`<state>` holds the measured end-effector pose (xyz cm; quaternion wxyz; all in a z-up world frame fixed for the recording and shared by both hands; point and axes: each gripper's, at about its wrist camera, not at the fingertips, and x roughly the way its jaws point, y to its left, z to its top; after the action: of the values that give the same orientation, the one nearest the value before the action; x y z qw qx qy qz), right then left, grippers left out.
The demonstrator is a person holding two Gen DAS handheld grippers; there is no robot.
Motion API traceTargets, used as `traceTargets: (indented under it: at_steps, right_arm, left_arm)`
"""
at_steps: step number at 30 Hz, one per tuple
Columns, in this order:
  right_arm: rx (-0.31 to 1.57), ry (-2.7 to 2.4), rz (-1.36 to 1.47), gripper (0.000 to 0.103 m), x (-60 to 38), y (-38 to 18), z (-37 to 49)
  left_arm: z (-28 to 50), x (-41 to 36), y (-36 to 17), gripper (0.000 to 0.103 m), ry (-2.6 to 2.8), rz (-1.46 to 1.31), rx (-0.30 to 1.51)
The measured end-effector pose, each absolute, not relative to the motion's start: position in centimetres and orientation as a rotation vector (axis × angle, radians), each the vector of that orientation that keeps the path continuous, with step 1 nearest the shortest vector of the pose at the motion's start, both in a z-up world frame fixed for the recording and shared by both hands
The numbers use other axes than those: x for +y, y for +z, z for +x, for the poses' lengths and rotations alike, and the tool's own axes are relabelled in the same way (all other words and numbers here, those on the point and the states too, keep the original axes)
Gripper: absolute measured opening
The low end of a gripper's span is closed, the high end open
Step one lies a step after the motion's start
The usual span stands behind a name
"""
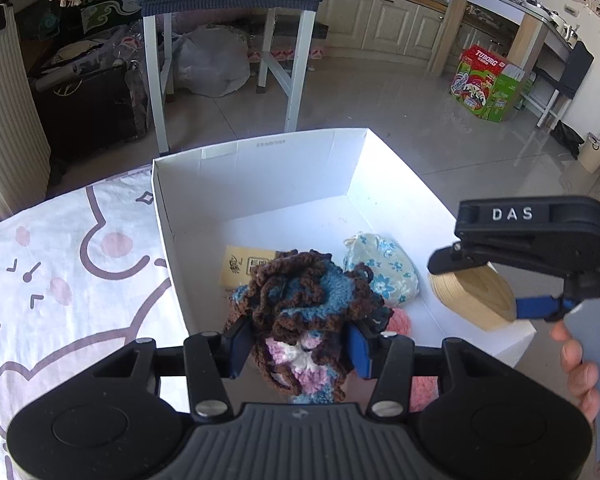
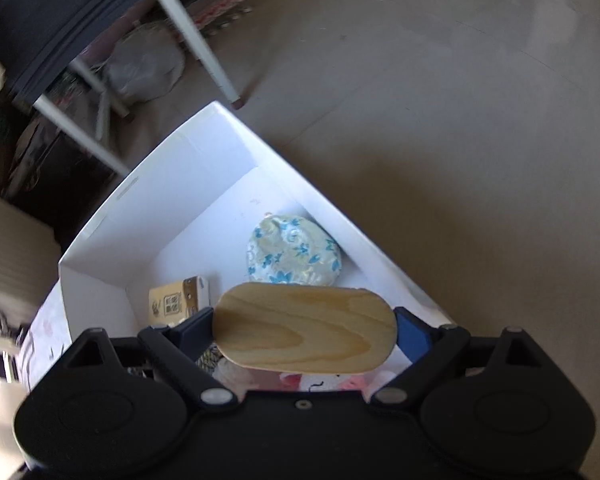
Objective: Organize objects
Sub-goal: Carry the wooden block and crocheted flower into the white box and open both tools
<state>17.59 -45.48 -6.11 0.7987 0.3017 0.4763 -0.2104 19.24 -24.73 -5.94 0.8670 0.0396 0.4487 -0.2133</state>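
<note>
Crocheted bundle (image 1: 300, 312) clenched in left gripper (image 1: 298, 346); right gripper (image 2: 304, 334), angled down, grips wooden piece (image 2: 304, 328).

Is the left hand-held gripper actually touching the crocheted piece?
Touching. The left wrist view shows the left hand-held gripper with both blue pads pressed into the crocheted piece above the white box.
</note>
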Motion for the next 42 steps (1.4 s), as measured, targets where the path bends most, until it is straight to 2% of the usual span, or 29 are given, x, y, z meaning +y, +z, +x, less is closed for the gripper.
traceTargets:
  at_steps: [10, 24, 33, 42]
  right_arm:
    - [1.073, -0.575, 0.773, 0.094, -46.4, -8.4, 16.9]
    - [1.052, -0.532, 0.767, 0.094, -47.4, -7.4, 17.8]
    - [1.061, -0.537, 0.756, 0.094, -47.1, -7.7, 18.0]
    - [1.059, -0.543, 0.745, 0.094, -46.9, -7.6, 17.9]
  left_arm:
    - [22.4, -27.8, -5.7, 0.050, -0.449, 0.131, 0.907]
    - [26.5, -33.0, -7.2, 0.051, -0.444, 0.244, 0.891]
    - [26.7, -32.2, -7.2, 0.071, -0.390, 0.244, 0.887]
    - [26.8, -30.3, -6.3, 0.071, -0.365, 0.243, 0.878]
